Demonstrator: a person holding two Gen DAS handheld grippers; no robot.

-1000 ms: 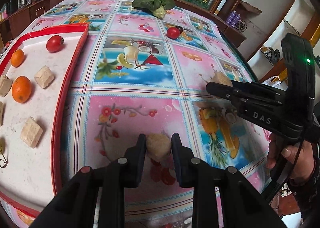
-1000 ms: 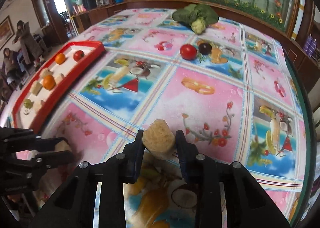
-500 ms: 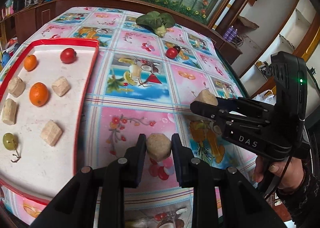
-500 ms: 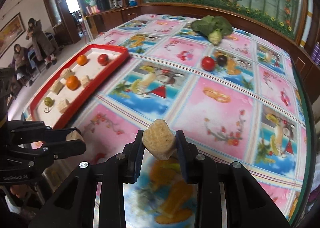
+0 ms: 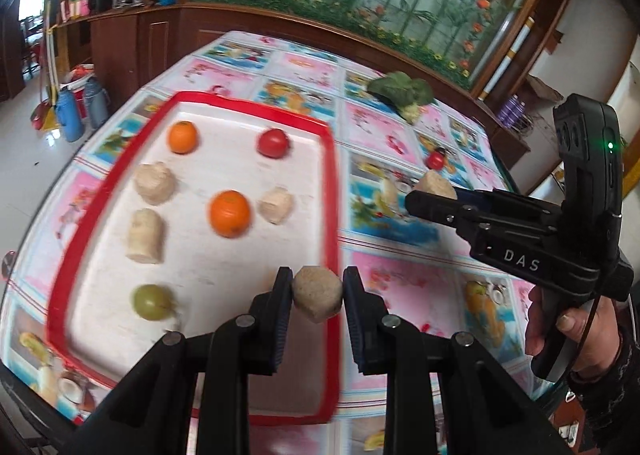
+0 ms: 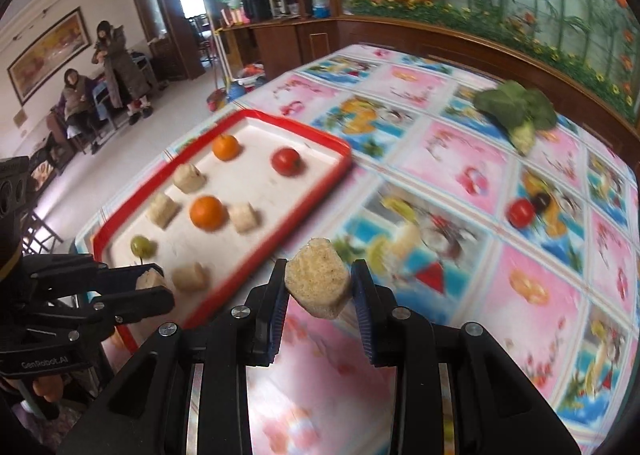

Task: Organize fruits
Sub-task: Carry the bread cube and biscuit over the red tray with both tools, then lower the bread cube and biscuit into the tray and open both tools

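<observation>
My left gripper (image 5: 316, 297) is shut on a beige chunk (image 5: 318, 298) and holds it above the right rim of the red tray (image 5: 332, 183). My right gripper (image 6: 320, 287) is shut on another beige chunk (image 6: 318, 283), held in the air over the tablecloth to the right of the tray (image 6: 320, 137). The tray holds two oranges (image 5: 230, 213), a tomato (image 5: 273, 142), a green grape (image 5: 151, 302) and several beige chunks (image 5: 145, 236). The right gripper shows in the left wrist view (image 5: 434, 191); the left gripper shows in the right wrist view (image 6: 154, 287).
A leafy green vegetable (image 6: 516, 111) lies at the table's far side. A red tomato (image 6: 520, 212) and a dark fruit (image 6: 542, 201) lie on the cloth to the right. Wooden cabinets border the far edge. Two people (image 6: 106, 67) are at the far left of the room.
Both grippers have swung left toward the tray with their chunks still held. The left gripper's chunk now hangs over the tray's right rim.
</observation>
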